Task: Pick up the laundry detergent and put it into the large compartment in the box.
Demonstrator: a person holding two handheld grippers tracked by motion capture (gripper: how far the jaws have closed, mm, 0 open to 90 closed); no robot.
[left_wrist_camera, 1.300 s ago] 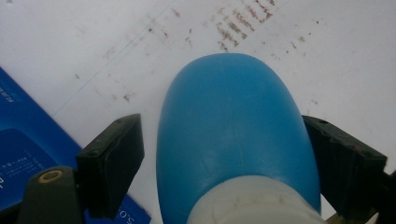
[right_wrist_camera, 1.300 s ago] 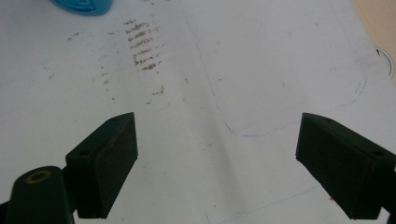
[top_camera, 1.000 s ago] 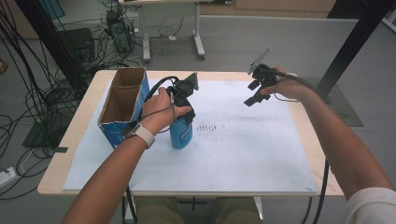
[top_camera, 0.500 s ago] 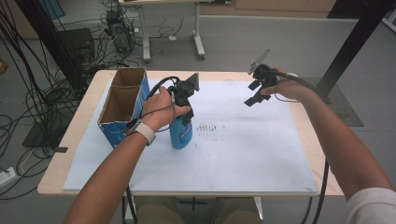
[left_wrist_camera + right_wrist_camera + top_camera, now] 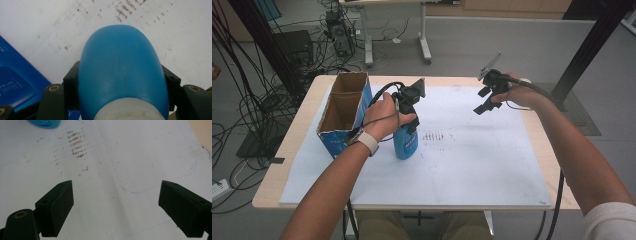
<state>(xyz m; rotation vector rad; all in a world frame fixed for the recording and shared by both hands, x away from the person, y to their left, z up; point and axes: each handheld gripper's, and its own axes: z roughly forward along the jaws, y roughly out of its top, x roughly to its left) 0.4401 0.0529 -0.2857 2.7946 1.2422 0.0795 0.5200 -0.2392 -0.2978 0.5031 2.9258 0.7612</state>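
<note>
Scene: a person at a wooden table (image 5: pixel 282 175) covered by a white paper sheet (image 5: pixel 472 165) works a handheld gripper in each hand.
Left gripper (image 5: pixel 408 111): comes down from above on an upright blue bottle (image 5: pixel 405 142); its jaws have just been closing and now pinch the bottle's shoulders, one pad pressed against each side, as the left gripper view shows on the blue bottle (image 5: pixel 120 72).
Bottle: stands on the paper sheet left of the table's middle, just beside a blue cardboard box (image 5: pixel 343 112); its neck is white below the blue shoulder.
Box: open at the top, two compartments, set along the left part of the table toward the far edge.
Right gripper (image 5: pixel 486 102): held above the sheet near the far right edge, well apart from the bottle, jaws spread wide with nothing between them.
Sheet: brownish smudge marks (image 5: pixel 437 136) near its middle, beside the bottle.
</note>
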